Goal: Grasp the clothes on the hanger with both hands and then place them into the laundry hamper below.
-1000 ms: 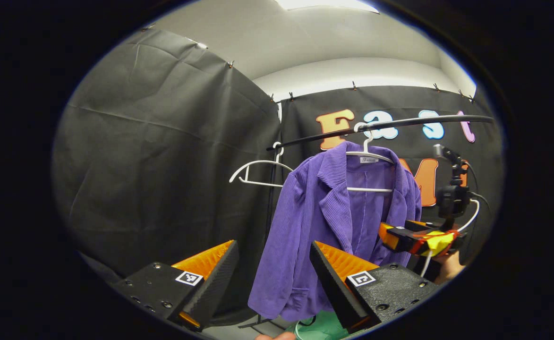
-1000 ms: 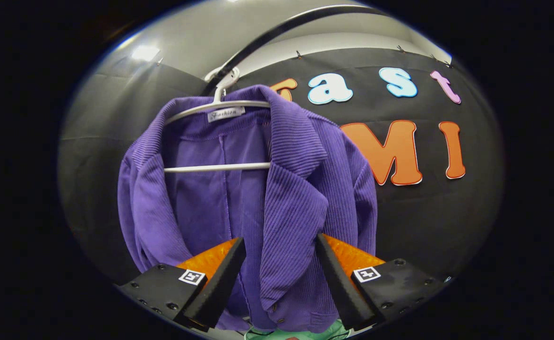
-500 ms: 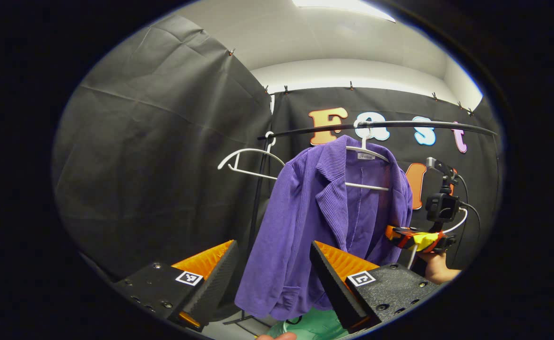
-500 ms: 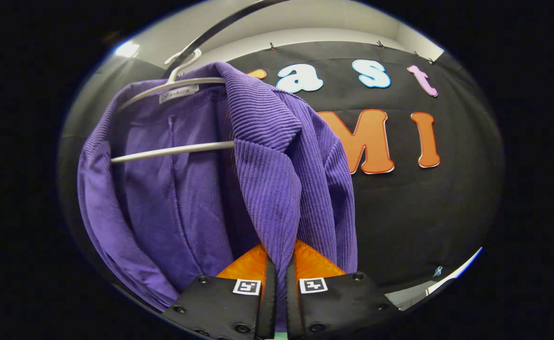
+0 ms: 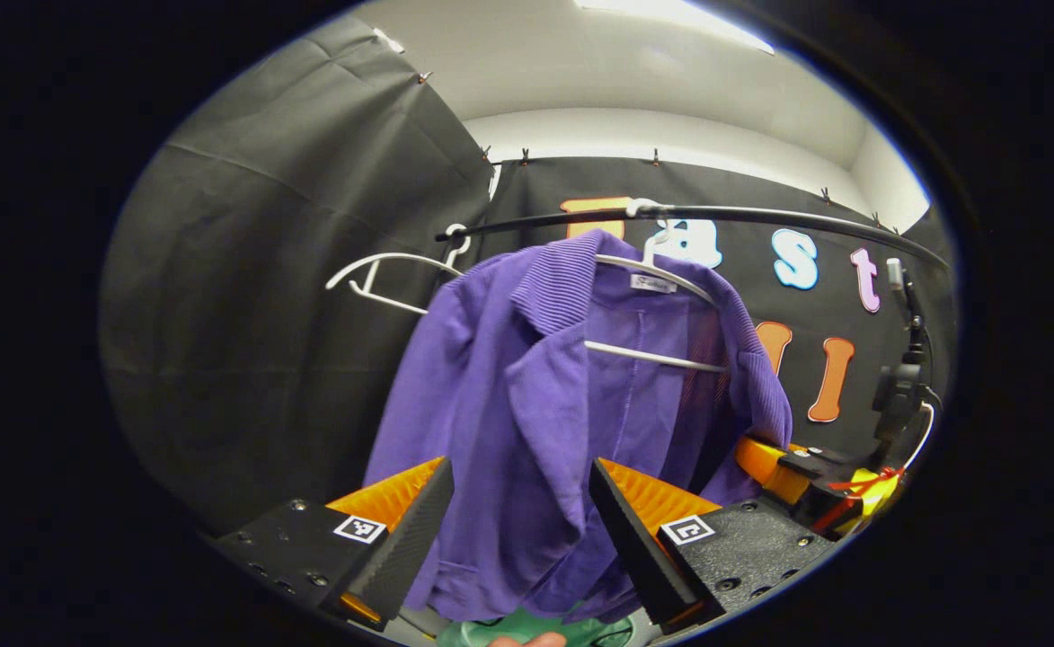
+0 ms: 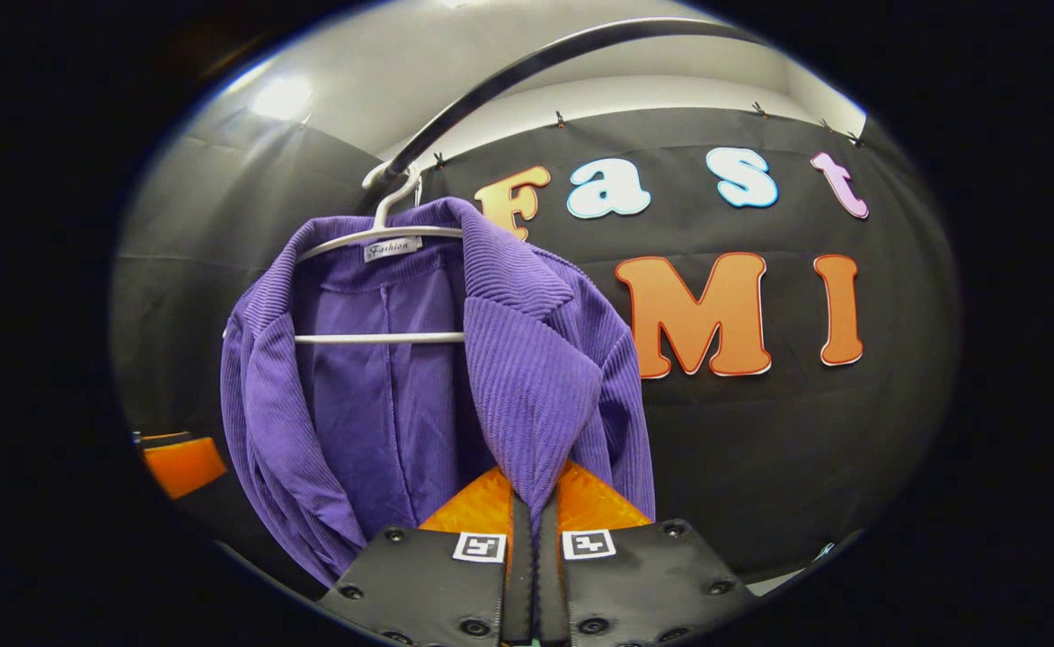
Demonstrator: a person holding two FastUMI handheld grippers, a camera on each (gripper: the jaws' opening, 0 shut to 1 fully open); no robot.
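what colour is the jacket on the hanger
Purple, ribbed jacket; clearest in the right gripper view.

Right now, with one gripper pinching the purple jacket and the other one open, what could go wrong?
1. The right gripper is shut on only a narrow fold of the purple jacket; a hard tug might let the cloth slip out.
2. The jacket hangs on the white hanger. Pulling down from one side could drag the hanger off the rail.
3. The left gripper has its jaws open around the other front edge; closing too early might catch too little fabric.
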